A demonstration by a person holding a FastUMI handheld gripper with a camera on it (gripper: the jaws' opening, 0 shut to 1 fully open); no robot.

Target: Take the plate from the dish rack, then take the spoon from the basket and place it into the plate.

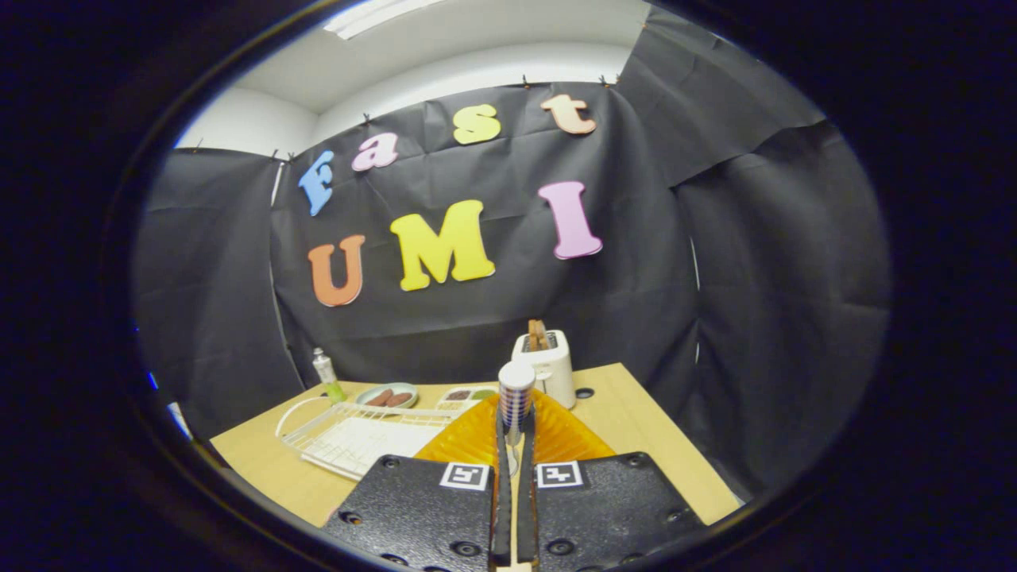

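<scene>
Gripper view, white dish rack (pixel 349 433) on the wooden table (pixel 636 445) at lower left, small plate (pixel 387 395) behind it, gripper (pixel 515 445) at bottom centre clenched on the spoon (pixel 516 397), its patterned handle upright, white toaster (pixel 546 365) just beyond.

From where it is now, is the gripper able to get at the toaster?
Probably not directly: the gripper, shut on the spoon, points at the toaster, but the spoon's head stands between.
</scene>
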